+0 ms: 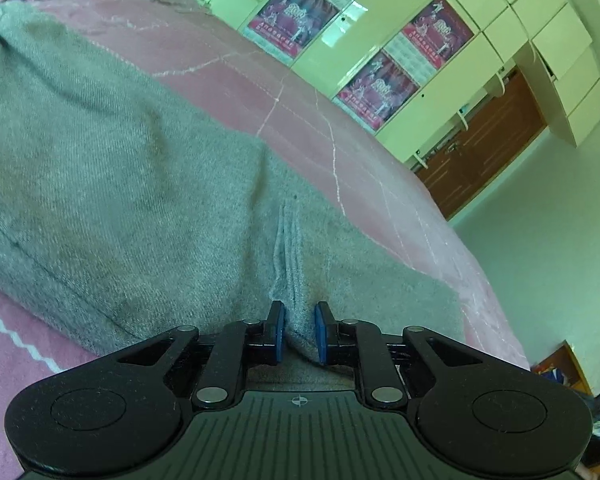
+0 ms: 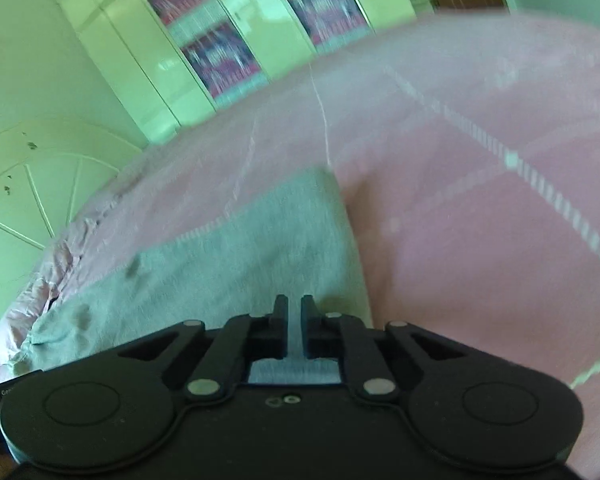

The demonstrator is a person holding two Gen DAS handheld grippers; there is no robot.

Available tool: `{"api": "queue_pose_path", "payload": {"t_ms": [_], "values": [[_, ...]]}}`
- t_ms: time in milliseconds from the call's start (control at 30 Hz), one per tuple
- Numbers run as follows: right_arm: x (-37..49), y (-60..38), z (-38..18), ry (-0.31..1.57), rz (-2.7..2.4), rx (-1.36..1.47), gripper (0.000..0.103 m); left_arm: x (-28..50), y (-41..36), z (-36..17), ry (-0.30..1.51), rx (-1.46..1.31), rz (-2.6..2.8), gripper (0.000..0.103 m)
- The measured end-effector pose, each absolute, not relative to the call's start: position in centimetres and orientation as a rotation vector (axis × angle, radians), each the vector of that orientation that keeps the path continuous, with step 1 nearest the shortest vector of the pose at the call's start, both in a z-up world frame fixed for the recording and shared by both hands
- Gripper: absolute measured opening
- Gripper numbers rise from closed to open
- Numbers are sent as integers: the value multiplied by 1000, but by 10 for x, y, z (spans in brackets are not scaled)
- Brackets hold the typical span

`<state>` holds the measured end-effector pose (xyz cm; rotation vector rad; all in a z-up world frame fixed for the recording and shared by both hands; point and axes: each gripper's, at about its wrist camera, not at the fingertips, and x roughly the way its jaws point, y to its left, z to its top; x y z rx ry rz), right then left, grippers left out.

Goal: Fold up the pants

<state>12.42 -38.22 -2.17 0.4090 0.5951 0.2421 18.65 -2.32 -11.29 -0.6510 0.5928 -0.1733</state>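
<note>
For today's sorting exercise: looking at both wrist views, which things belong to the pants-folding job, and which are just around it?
Part of the job:
- grey pants, lying on the bed
- left gripper, shut on a fold of the pants
- right gripper, shut on the pants
- pink bedspread, the work surface

Just around:
- posters
- pale cupboard doors
- brown wooden door

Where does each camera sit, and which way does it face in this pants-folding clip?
Left wrist: sits on the left gripper, looking forward and down over grey pants on a pink bedspread toward cabinets; jaws pinch a ridge of cloth.
Right wrist: sits on the right gripper, facing the pants, bedspread and cabinets; jaws shut on the fabric; image blurred.
Shared: pants, bedspread, postered cabinets. No hand is clearly visible.
</note>
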Motion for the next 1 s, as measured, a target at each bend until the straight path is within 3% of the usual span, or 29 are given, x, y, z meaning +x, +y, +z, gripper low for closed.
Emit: {"api": "queue_pose_path", "payload": {"t_ms": [100, 300, 367, 467, 533, 600, 867, 900, 933, 1000], "values": [[138, -360, -36, 733, 277, 295, 2, 185, -24, -115, 618, -631, -167, 16], [150, -369, 0, 582, 236, 317, 9, 182, -16, -120, 639, -655, -175, 16], [166, -374, 5, 608, 210, 316, 11, 178, -13, -117, 610, -690, -176, 17], [172, -383, 6, 589, 196, 345, 11, 189, -12, -112, 600, -696, -174, 29], [169, -385, 1, 582, 202, 352, 12, 203, -12, -108, 609, -690, -162, 42], [167, -384, -3, 582, 209, 353, 14, 222, -12, -108, 633, -699, -167, 47], [169, -390, -12, 594, 207, 388, 16, 276, -24, -122, 758, -775, -299, 47], [172, -390, -12, 593, 207, 391, 16, 276, -26, -122, 765, -759, -302, 37], [174, -390, -13, 594, 206, 394, 16, 276, -29, -123, 775, -745, -304, 12], [179, -389, -13, 598, 206, 395, 16, 270, -25, -124, 738, -795, -336, 10]]}}
